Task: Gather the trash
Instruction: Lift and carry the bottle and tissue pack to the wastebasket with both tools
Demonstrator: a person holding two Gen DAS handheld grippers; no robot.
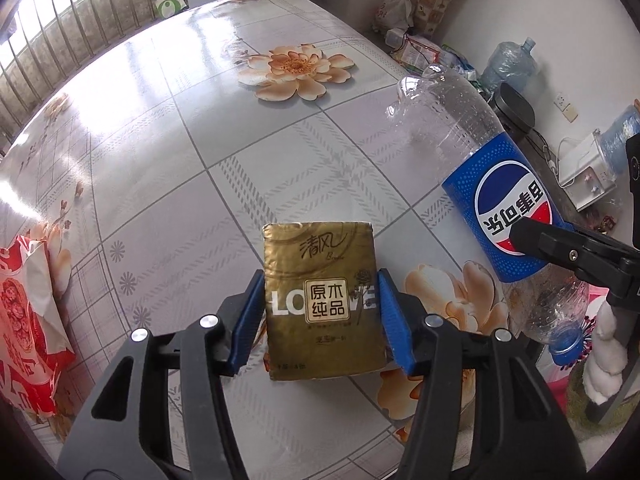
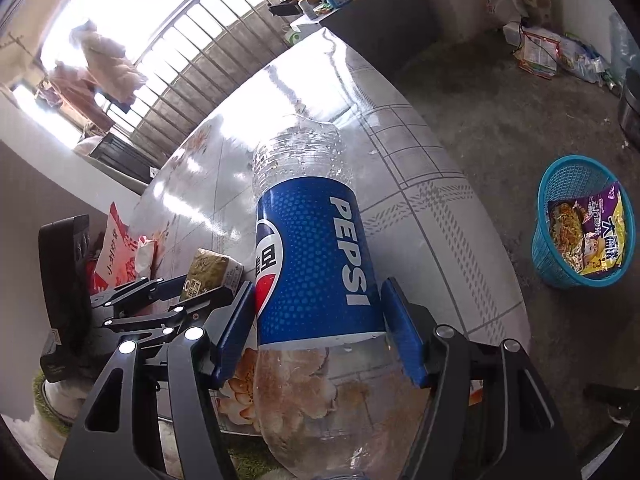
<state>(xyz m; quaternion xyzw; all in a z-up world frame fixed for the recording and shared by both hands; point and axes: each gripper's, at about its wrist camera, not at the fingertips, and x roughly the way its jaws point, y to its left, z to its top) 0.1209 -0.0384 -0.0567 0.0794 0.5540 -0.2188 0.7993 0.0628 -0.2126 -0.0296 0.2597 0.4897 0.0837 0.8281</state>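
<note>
My left gripper (image 1: 320, 312) is shut on a gold tissue pack (image 1: 322, 304), held just above the flowered table (image 1: 200, 140). My right gripper (image 2: 318, 316) is shut on an empty Pepsi bottle (image 2: 312, 260) with a blue label, held over the table's right side; the bottle also shows in the left wrist view (image 1: 504, 200) with the right gripper's finger on it. The tissue pack and left gripper show at the left of the right wrist view (image 2: 208, 272). A blue trash basket (image 2: 580, 224) stands on the floor to the right, holding a noodle wrapper (image 2: 584, 236).
A red and white snack bag (image 1: 24, 320) lies at the table's left edge. Water jugs (image 1: 512, 64), bags and a black bin (image 1: 516, 108) stand on the floor beyond the table's right side. A window railing (image 1: 60, 40) runs behind the table.
</note>
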